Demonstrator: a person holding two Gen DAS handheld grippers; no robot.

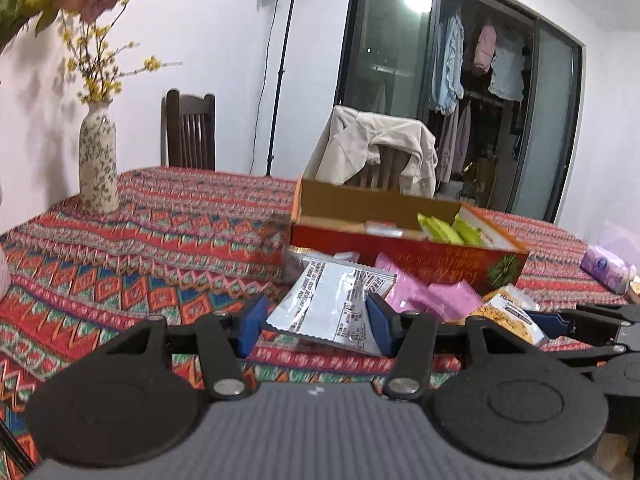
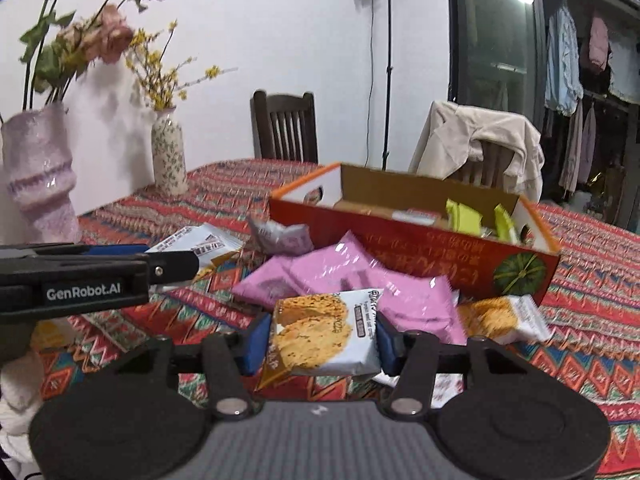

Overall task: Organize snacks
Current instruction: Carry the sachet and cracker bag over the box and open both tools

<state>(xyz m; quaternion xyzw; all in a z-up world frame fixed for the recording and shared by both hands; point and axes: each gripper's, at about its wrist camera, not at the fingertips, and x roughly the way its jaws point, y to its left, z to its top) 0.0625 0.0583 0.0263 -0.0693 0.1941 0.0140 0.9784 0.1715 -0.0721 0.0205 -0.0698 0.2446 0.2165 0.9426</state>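
My left gripper (image 1: 316, 322) is shut on a silver-white snack packet (image 1: 332, 304), held above the tablecloth in front of the red cardboard box (image 1: 404, 248). My right gripper (image 2: 322, 340) is shut on a white cracker packet (image 2: 324, 336) with a picture of golden crackers. The box (image 2: 416, 248) is open on top and holds green packets (image 2: 464, 216). Pink packets (image 2: 352, 284) lie heaped in front of the box. A second cracker packet (image 2: 500, 318) lies to the right. The left gripper shows in the right wrist view (image 2: 168, 268), with its packet (image 2: 200, 246) in it.
A patterned red tablecloth (image 1: 168, 248) covers the table. A floral vase (image 1: 98, 160) and a pink vase (image 2: 38, 180) stand at the left. Two chairs, one with a beige jacket (image 2: 476, 140), stand behind the table. A purple tissue pack (image 1: 608, 270) lies at the right edge.
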